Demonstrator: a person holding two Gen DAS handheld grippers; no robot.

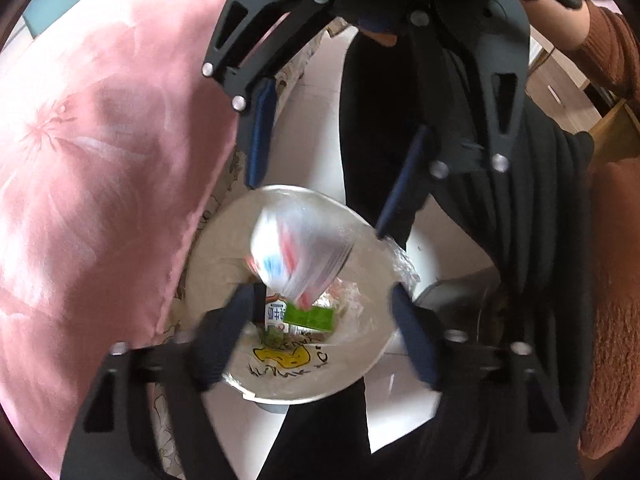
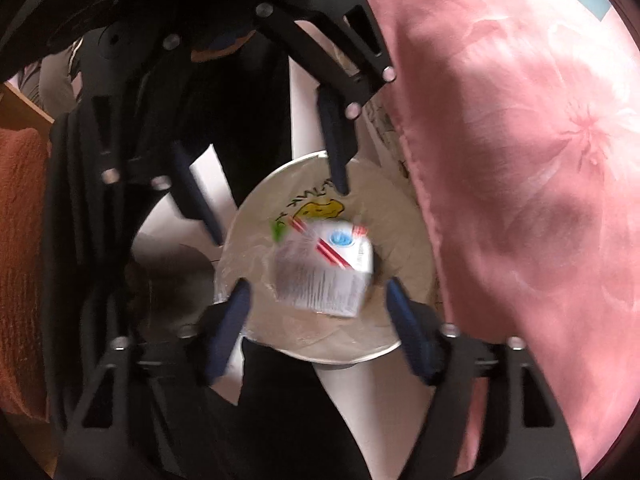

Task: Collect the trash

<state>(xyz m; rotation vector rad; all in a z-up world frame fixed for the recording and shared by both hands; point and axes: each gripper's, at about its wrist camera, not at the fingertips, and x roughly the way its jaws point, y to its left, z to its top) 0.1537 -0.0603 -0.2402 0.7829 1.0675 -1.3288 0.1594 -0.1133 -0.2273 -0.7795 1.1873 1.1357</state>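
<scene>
A blurred white carton with red stripes lies tilted over the mouth of the lined trash bin, one corner pointing toward the bin's yellow print. Both the left gripper and right gripper point steeply down above it, jaws apart and empty. A pink quilt lies beside the bin.

Carton, bin liner — lettering illegible

A home, likely a bedroom. A pink quilt lies beside a lined bin on pale floor.
</scene>
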